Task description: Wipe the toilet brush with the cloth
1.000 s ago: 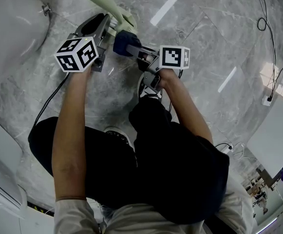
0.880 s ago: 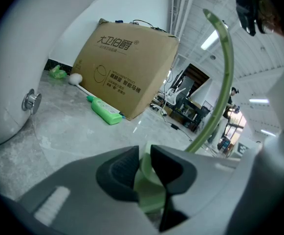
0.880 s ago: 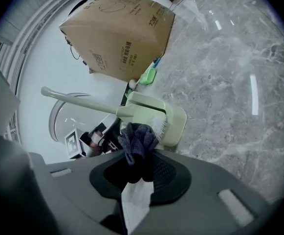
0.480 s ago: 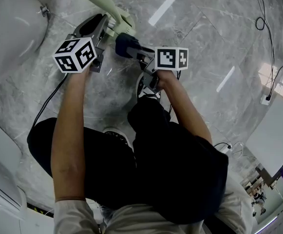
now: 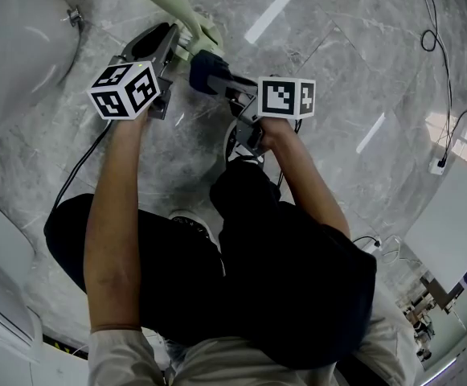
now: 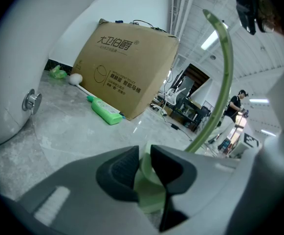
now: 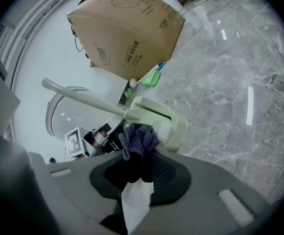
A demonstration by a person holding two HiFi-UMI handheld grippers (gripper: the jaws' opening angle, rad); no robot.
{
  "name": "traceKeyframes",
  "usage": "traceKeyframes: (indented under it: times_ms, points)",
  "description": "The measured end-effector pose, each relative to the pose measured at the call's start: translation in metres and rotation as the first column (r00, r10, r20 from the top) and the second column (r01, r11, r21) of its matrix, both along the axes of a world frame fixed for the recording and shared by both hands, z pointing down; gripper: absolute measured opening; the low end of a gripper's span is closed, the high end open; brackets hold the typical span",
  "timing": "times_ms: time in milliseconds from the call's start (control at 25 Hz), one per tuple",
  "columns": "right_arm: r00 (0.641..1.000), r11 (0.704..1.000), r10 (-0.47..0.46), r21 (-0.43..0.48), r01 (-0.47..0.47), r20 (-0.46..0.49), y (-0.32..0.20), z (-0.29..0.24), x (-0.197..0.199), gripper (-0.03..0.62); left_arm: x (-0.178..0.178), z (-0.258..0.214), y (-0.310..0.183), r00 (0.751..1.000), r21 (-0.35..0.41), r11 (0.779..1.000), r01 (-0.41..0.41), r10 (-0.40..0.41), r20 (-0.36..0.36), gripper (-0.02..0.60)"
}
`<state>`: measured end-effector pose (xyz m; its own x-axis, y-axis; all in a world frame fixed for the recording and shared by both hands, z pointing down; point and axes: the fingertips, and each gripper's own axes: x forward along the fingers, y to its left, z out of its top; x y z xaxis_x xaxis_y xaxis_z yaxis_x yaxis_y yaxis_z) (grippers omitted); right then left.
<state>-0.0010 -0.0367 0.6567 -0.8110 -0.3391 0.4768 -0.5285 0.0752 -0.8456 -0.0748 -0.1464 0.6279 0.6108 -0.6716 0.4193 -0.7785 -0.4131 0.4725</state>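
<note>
green plastic toilet brush (image 5: 194, 29) clamped, left gripper (image 6: 143, 166) | fuzzy cloth (image 7: 139, 139) clamped, right gripper (image 7: 141, 172)

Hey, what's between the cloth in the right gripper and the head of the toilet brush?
Nothing. In the right gripper view the cloth sits right up against the bristles of the brush head, with no gap showing. The head view agrees.

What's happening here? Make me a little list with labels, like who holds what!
left claw: shut on the pale green toilet brush
right claw: shut on the dark blue cloth
cloth: right up against the brush head, looks like touching
floor: grey marble
nearby: white toilet, cardboard box, green bottle lying by the box
</note>
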Motion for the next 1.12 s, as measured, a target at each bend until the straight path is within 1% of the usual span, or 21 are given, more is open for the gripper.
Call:
traceKeyframes:
  times_ms: [200,320,440,560,720,880,1120]
  points:
    - [0.997,0.997,0.076,-0.026,-0.075,0.022,-0.018,-0.006,0.013,0.081,0.000,-0.002,0.001,1.000,0.001,1.000,0.000,0.000,0.002,0.000]
    - [0.992,0.992,0.117,-0.058,-0.115,0.046,-0.028,-0.006,0.017,0.081,0.001,-0.002,0.000,1.000,0.002,1.000,-0.001,0.001,0.003,0.000]
    - [0.977,0.976,0.197,-0.117,-0.186,0.085,-0.038,-0.004,0.021,0.081,0.001,-0.002,0.000,1.000,0.004,1.000,-0.001,0.001,0.004,0.000]
    - [0.965,0.960,0.246,-0.156,-0.231,0.089,-0.043,-0.001,0.025,0.081,0.001,-0.002,0.000,1.000,0.006,1.000,-0.003,0.003,0.002,0.000]
    - [0.961,0.955,0.259,-0.173,-0.239,0.102,-0.045,-0.002,0.019,0.081,0.001,-0.001,0.000,1.000,0.007,1.000,0.001,-0.001,-0.001,0.000]
    - [0.962,0.961,0.247,-0.160,-0.227,0.115,-0.048,-0.007,0.010,0.081,0.000,-0.001,0.000,1.000,0.008,1.000,0.001,-0.001,-0.005,0.000]
    - [0.960,0.962,0.245,-0.157,-0.223,0.136,-0.049,-0.013,0.006,0.081,0.000,-0.001,0.000,1.000,0.009,1.000,-0.002,0.002,-0.005,0.000]
